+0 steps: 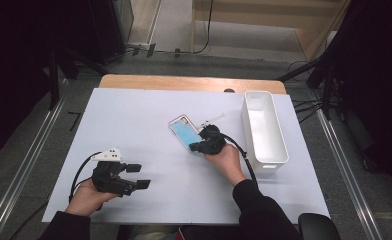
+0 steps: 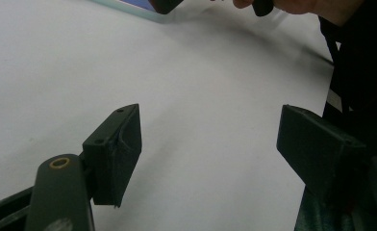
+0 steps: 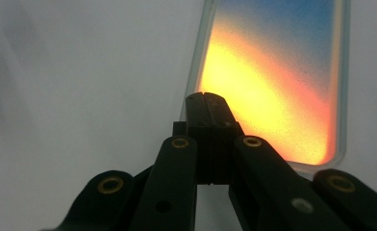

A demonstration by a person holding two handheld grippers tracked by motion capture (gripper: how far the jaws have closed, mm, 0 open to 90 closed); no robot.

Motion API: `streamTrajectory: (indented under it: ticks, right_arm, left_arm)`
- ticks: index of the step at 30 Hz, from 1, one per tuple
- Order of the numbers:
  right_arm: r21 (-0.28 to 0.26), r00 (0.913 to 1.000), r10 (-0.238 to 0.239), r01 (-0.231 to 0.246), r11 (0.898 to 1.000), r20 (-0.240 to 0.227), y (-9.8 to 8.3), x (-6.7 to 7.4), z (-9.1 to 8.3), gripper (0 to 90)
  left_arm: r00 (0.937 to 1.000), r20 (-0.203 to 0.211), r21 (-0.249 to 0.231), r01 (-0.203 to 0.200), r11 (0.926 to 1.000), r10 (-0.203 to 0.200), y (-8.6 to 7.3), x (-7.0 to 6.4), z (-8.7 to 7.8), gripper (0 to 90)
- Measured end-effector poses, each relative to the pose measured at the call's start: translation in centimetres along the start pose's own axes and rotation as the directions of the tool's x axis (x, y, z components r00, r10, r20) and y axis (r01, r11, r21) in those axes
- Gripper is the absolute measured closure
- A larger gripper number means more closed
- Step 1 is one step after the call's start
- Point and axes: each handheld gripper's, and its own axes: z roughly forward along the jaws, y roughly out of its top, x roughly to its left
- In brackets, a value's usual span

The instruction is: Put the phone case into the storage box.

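High view: fixed overhead at the near edge, facing forward and down on the whole white table. Left gripper view: low over the near-left surface, facing right. Right gripper view: very close above the phone. All share that tabletop.

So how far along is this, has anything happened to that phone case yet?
Early. The phone case lies flat on the white table, and the white bin beside it holds nothing. In hand: the right gripper, jaws shut, sits at the case's edge. The left gripper waits open. Whatever follows with the case is still to come.
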Motion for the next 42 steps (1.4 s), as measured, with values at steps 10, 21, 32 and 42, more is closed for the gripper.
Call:
streamTrajectory:
  ticks: [10,21,32,42]
  right_arm:
    - [0.019,0.9997,-0.001,0.001,1.0,-0.026,-1.9,1.4,-0.9,88.0]
    - [0.041,0.9986,-0.029,0.031,0.999,-0.043,-3.7,3.3,-1.6,88.0]
    - [-0.005,0.998,-0.06,0.06,0.998,-0.023,-3.7,3.2,-3.1,80.4]
    - [-0.073,0.9948,-0.077,0.072,0.995,-0.067,-3.1,3.5,-5.9,55.5]
  left_arm:
    - [1.0,-0.001,0.003,-0.004,1.0,0.004,0.0,0.0,0.0,23.5]
    - [1.0,-0.003,0.0,0.001,1.0,-0.001,0.0,0.0,0.0,23.5]
    - [1.0,0.001,0.001,-0.001,1.0,0.001,0.0,0.0,0.0,23.5]
    - [0.9999,0.001,-0.001,-0.011,0.9999,0.011,0.0,0.1,-0.1,23.5]
